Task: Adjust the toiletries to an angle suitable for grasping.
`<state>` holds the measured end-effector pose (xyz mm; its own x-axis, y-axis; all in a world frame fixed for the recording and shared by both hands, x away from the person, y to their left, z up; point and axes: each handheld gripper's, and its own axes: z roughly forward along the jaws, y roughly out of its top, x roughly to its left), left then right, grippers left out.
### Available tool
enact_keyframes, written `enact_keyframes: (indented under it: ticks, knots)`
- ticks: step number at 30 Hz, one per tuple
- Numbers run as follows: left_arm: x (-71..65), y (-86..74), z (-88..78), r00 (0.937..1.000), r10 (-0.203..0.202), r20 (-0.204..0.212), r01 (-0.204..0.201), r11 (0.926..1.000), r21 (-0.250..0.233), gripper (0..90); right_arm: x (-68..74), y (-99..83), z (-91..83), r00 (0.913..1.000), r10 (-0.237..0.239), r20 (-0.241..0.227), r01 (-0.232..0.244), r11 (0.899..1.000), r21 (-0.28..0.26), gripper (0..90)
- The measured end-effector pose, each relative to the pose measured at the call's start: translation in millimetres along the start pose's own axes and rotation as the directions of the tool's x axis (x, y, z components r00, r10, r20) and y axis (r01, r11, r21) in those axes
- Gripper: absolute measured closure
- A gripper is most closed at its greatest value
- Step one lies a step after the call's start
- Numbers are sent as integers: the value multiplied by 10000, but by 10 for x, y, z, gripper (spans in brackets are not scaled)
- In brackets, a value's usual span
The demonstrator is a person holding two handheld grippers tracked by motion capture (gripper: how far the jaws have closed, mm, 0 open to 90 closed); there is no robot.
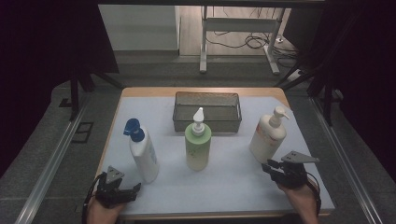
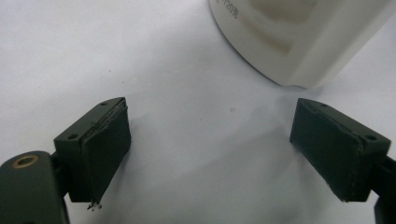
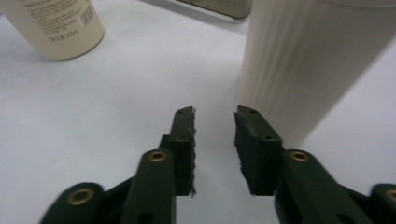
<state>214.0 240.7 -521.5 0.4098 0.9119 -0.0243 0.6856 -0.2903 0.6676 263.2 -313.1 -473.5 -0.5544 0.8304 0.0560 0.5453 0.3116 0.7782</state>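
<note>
Right gripper (image 1: 273, 165) approaching the white pump bottle (image 1: 267, 135) near the table's (image 1: 233, 182) right edge.
Jaws partly apart, empty; likely must widen to straddle it. Left gripper (image 1: 135, 187) waits agape.

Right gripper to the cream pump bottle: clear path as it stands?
Probably yes. The right gripper sits just beside the cream pump bottle, jaws partly open with bare table between them; they would likely need to open wider.
</note>
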Motion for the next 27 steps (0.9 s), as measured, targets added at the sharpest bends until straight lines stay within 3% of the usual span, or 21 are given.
enact_keyframes:
  ticks: [10, 20, 27]
  knots:
    - [0, -1, 0, 10000, -12, -3, 12, 10000, -8, 120, -105, 109, -235, 9995, 240, 211, -235, 9995, -232, 537]
    - [1, -1, 0, 10000, -13, 1, 13, 10000, -10, 120, -169, 242, -300, 9978, 490, 442, -469, 9978, -473, 422]
    - [3, -1, -2, 10000, 9, 4, -9, 10000, 10, 120, -209, 332, -243, 9951, 604, 781, -566, 9972, -497, 353]
